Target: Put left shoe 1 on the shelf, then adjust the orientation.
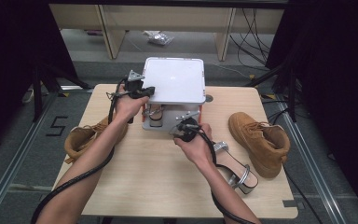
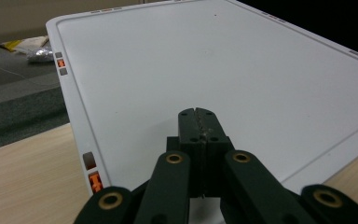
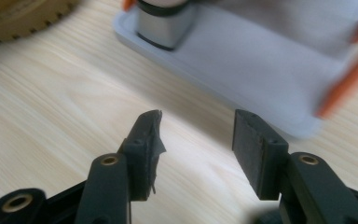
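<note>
Under the white rack's top shelf (image 1: 175,80), one silver sandal (image 1: 156,115).

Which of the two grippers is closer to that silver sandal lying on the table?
The right gripper. It hangs open just up and left of the silver sandal, near the rack's lower shelf. The left gripper is farther off, shut over the rack's white top.

High overhead, tool views close (shared rack (image 1: 174,80))
</note>
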Available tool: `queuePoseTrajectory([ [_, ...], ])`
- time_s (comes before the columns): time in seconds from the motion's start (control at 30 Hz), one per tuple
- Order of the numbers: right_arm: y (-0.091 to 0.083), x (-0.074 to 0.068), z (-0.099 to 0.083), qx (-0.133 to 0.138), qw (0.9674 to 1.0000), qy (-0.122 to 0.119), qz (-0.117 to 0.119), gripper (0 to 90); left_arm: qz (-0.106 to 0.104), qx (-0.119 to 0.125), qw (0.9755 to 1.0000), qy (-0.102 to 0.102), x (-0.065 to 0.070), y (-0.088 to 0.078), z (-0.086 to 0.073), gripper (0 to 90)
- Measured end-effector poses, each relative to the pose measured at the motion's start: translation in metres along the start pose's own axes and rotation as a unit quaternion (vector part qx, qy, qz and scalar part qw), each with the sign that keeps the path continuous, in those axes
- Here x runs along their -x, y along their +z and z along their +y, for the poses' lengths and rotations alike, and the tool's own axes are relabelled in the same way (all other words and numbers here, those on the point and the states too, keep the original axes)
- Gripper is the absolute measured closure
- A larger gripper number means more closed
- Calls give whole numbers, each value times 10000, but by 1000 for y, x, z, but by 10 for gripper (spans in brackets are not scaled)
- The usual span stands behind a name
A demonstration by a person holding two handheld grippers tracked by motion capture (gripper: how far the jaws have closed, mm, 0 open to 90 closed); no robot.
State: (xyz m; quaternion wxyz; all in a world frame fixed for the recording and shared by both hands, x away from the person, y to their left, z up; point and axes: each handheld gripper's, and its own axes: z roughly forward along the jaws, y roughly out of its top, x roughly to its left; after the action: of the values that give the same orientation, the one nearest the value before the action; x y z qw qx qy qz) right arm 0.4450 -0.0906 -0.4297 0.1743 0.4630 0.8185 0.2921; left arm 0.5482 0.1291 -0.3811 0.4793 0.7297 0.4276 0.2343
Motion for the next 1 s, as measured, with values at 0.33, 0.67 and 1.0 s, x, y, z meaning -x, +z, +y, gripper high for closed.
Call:
queuePoseTrajectory([
  [0.33,-42,51,-46,-209,9993,267,-181,480,-27,42,10000,-49,0,0,-1,899],
  [0.67,-66,76,-75,-375,9975,474,-365,452,-60,21,10000,-38,-1,0,0,899],
  [1.0,-78,91,-84,-752,9959,337,-372,416,-78,12,9999,-76,-2,0,0,900],
])
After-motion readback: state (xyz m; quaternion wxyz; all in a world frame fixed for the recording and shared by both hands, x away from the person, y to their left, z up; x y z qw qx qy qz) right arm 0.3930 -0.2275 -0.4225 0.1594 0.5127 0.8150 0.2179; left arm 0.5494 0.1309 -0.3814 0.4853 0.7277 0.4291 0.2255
